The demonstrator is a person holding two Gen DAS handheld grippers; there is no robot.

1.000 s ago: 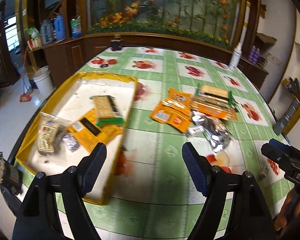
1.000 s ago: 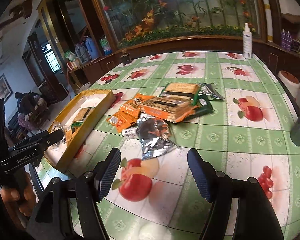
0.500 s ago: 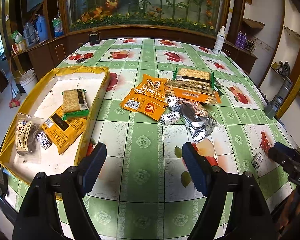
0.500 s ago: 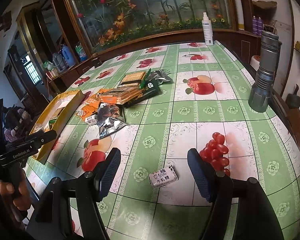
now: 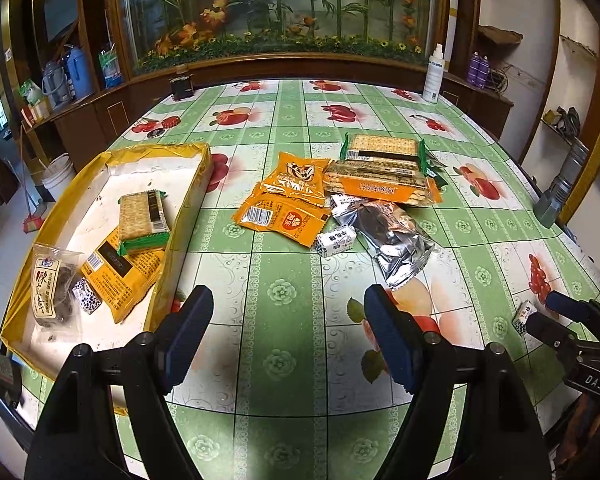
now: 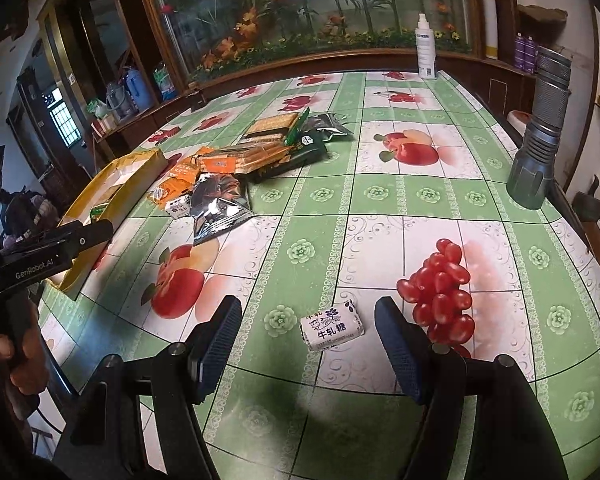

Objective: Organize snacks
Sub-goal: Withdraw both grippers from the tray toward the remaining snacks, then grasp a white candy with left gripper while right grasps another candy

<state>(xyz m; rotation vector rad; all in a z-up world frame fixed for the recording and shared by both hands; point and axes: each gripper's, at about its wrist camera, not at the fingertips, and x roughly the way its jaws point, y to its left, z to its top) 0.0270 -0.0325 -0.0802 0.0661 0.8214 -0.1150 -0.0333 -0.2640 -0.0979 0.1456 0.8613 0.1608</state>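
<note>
A small white nougat candy point(image 6: 333, 326) lies on the green tablecloth between the open jaws of my right gripper point(image 6: 309, 320), not gripped; it also shows in the left wrist view point(image 5: 523, 317). My left gripper point(image 5: 288, 308) is open and empty above the cloth near the front edge. A yellow tray point(image 5: 188, 208) at the left holds a cracker pack point(image 5: 143, 215), an orange packet point(image 5: 124, 272) and a clear bag point(image 5: 50, 286). A snack pile at mid-table has orange packets point(image 5: 286, 212), cracker packs point(image 5: 380, 168), a silver bag point(image 5: 392, 236) and another white candy point(image 5: 336, 240).
A grey flashlight point(image 6: 540, 132) stands at the table's right edge. A white spray bottle point(image 6: 426, 50) stands at the far right corner. A dark jar point(image 5: 181, 84) sits at the far left edge. Wooden cabinets ring the table.
My right gripper has moved down and closer, so the white candy now lies between its jaws. My left gripper has shifted only slightly; the snacks have not moved.
</note>
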